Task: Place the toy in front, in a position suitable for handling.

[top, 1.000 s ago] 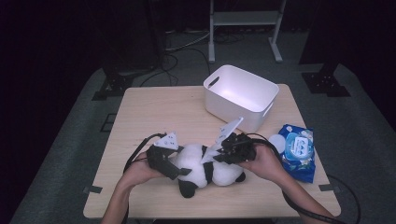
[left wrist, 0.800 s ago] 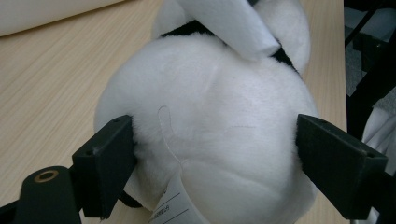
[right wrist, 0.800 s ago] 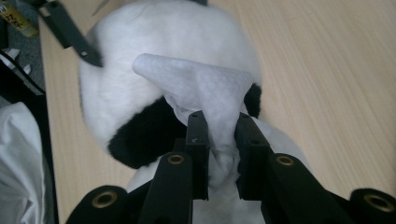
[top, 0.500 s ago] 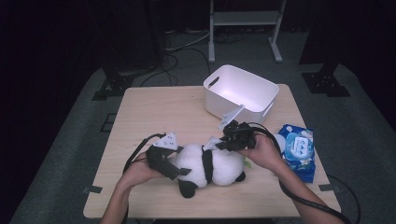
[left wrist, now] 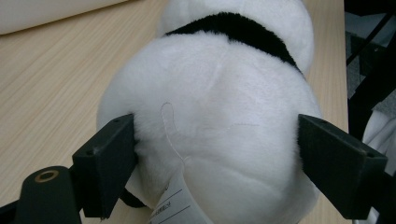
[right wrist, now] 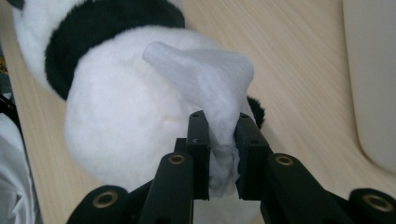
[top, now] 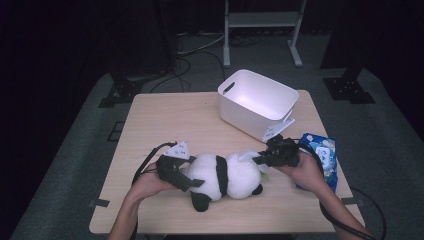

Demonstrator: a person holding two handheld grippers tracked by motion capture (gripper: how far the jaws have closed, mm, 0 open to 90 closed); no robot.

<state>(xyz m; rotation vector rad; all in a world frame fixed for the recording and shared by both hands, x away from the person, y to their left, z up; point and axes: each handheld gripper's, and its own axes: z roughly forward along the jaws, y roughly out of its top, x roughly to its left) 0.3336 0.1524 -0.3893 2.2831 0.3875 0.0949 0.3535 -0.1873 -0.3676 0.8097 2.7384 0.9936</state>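
Observation:
A black-and-white panda plush [top: 225, 175] lies on its side near the front of the wooden table [top: 165, 120]. My left gripper [top: 187, 177] is shut on its white rear end; in the left gripper view both jaws press into the plush [left wrist: 210, 107] from either side of my left gripper [left wrist: 217, 140]. My right gripper [top: 260, 159] is at the plush's head end, shut on a white wipe [top: 247, 156]. In the right gripper view the wipe [right wrist: 201, 70] is pinched at my right gripper [right wrist: 222, 121] and rests against the white head [right wrist: 121, 107].
A white plastic tub [top: 257, 100] stands at the back right of the table. A blue pack of wipes [top: 320, 155] lies at the right edge, just beyond my right hand. A metal stand [top: 262, 20] is on the floor behind the table.
My right gripper has moved with the wipe over the plush's head toward the right. The left gripper and the plush's body have stayed put.

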